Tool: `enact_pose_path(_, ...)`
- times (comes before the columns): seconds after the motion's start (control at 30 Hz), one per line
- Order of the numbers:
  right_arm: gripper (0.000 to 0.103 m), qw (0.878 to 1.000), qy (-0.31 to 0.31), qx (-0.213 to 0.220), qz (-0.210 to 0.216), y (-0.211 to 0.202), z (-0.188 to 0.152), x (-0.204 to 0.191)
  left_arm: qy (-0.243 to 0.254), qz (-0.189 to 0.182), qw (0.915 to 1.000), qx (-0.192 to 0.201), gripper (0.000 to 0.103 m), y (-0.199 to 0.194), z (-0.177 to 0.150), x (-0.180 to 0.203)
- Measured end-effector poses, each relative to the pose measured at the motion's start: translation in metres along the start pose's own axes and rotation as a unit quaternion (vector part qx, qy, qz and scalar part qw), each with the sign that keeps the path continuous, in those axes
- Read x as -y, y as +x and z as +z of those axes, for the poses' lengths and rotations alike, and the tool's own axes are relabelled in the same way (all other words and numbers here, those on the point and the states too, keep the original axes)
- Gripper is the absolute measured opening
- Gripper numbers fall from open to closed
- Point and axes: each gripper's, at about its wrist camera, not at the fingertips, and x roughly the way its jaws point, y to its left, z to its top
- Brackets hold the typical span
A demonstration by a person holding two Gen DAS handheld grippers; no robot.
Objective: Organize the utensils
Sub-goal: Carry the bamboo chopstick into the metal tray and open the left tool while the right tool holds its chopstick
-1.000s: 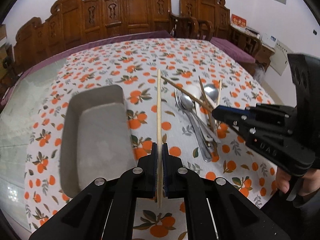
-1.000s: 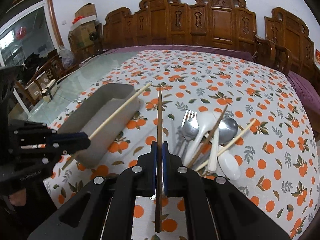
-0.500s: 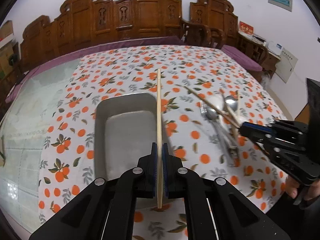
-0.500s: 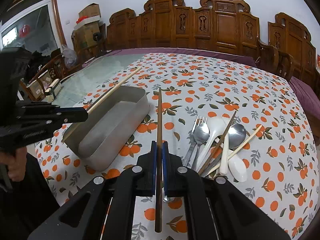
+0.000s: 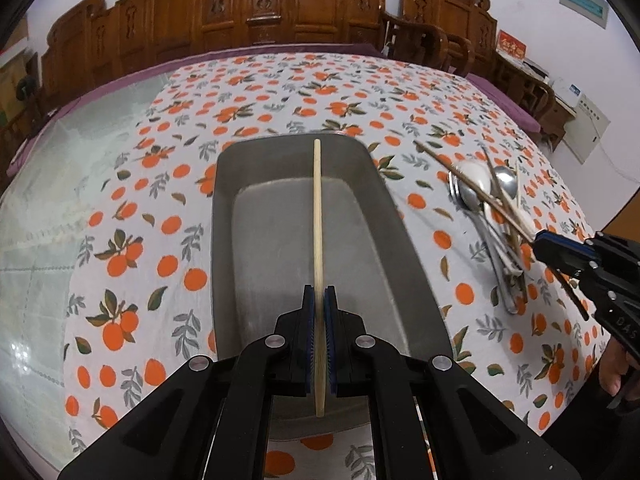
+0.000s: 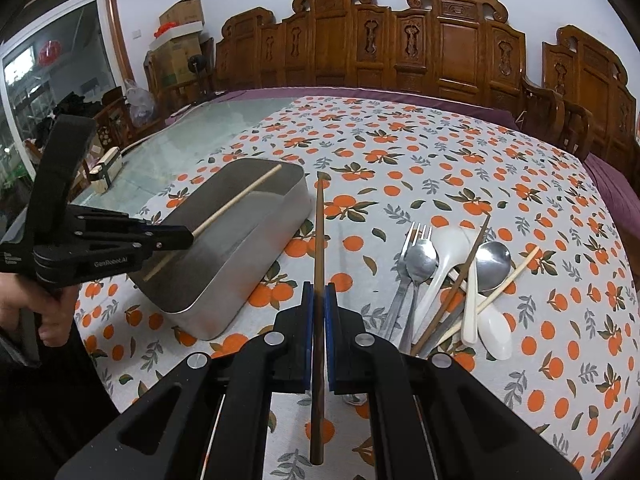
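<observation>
Setting: carved wooden chairs [image 5: 256, 4] ring a table under an orange-print tablecloth [image 5: 132, 216].
Left wrist view, change: 1 second ago the metal tray [image 5: 224, 216] lay off to the left; now it sits directly under the left gripper [image 5: 319, 312], so the drop looks close.
Left wrist view, grip: fingers clamped on 1 pale chopstick [image 5: 317, 216], pointing lengthwise above the tray.
Right wrist view, pose: right gripper [image 6: 318, 308] hovers between tray and utensil pile [image 6: 448, 280], tipped gently forward.
Right wrist view, grip: fingers pinched on 1 dark chopstick [image 6: 319, 240], tip beside the tray's far corner.
Right wrist view, remaining: fork, spoons and 3 chopsticks lie heaped on the cloth.
</observation>
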Motion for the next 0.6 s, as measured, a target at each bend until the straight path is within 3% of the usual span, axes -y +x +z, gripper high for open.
enact_pose_path(0.13,0.006,1.0,0.003,-0.002,-0.001,0.002,0.004,-0.005,-0.017,-0.008,0.9998,-0.006,0.005,0.005,0.0,-0.008)
enact_pose_path(0.23,0.006,1.0,0.0,-0.005,-0.007,0.005,0.008,-0.012,-0.019,-0.009,0.9998,0.006,0.012,-0.001,0.002,-0.011)
enact_pose_path(0.4,0.006,1.0,-0.001,-0.005,-0.01,0.007,0.02,-0.024,-0.023,-0.001,0.9989,0.04,0.033,-0.023,0.008,-0.017)
enact_pose_path(0.6,0.006,1.0,0.011,-0.004,0.004,0.016,0.036,-0.044,-0.038,0.008,0.9967,0.071,0.041,-0.043,0.012,-0.036)
